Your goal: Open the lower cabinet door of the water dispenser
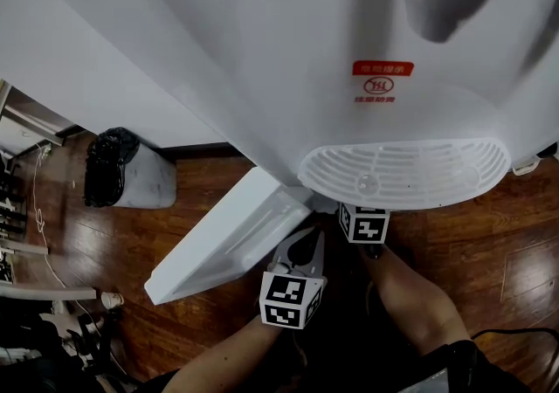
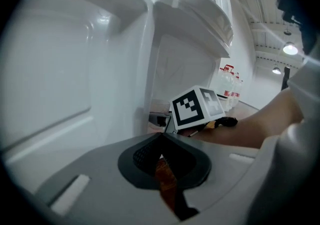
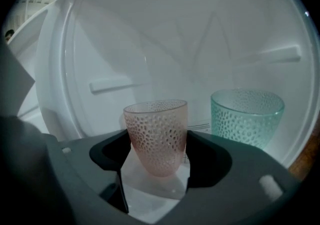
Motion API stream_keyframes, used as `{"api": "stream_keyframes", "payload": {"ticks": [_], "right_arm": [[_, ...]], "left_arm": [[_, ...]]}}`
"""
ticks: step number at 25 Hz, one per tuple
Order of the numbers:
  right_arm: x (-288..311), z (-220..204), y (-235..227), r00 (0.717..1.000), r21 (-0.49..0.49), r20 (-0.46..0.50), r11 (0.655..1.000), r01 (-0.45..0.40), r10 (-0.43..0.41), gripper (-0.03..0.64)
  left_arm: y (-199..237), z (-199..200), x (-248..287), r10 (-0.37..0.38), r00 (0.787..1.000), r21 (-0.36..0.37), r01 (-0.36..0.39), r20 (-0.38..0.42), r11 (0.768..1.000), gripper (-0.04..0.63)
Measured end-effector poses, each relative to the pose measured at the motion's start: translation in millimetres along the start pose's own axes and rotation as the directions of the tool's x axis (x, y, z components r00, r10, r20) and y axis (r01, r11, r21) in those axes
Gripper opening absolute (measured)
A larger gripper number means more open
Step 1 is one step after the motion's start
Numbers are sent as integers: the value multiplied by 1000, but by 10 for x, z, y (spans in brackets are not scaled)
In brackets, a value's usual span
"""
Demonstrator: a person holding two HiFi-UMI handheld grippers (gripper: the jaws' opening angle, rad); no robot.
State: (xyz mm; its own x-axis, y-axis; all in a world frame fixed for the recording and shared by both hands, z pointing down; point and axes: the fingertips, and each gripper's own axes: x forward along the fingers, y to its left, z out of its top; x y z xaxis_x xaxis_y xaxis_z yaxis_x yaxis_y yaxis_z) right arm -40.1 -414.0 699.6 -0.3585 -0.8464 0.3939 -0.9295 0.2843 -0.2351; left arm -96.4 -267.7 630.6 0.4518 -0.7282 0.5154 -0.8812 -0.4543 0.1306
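Note:
The white water dispenser is seen from above, its lower cabinet door swung out to the left. My left gripper is shut and empty, just right of the door's free edge; the door's inner face fills the left of the left gripper view. My right gripper reaches into the cabinet under the drip tray, where only its marker cube shows. Its jaws close on both sides of a pink dimpled cup. A teal dimpled cup stands to the right of the pink cup.
A bin with a black bag stands left on the wood floor. Cables lie at the far left. The person's forearms come in from the bottom edge. The round white cabinet wall lies behind the cups.

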Motion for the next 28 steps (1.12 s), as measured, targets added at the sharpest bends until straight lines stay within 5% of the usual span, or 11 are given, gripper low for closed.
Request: {"api": "stream_keyframes", "payload": {"ticks": [19, 24, 28], "right_arm": [[-52, -254, -13, 996, -57, -87, 998, 3, -8, 360], [-112, -329, -1, 994, -63, -105, 998, -20, 13, 367], [-347, -348, 38, 993, -46, -110, 998, -40, 35, 347]], "left_arm": [[-34, -41, -124, 7, 1000, -30, -6, 27, 1000, 1], [-62, -63, -132, -12, 1000, 14, 12, 13, 1000, 0], [-52, 76, -242, -36, 997, -7, 36, 71, 999, 0]]}}
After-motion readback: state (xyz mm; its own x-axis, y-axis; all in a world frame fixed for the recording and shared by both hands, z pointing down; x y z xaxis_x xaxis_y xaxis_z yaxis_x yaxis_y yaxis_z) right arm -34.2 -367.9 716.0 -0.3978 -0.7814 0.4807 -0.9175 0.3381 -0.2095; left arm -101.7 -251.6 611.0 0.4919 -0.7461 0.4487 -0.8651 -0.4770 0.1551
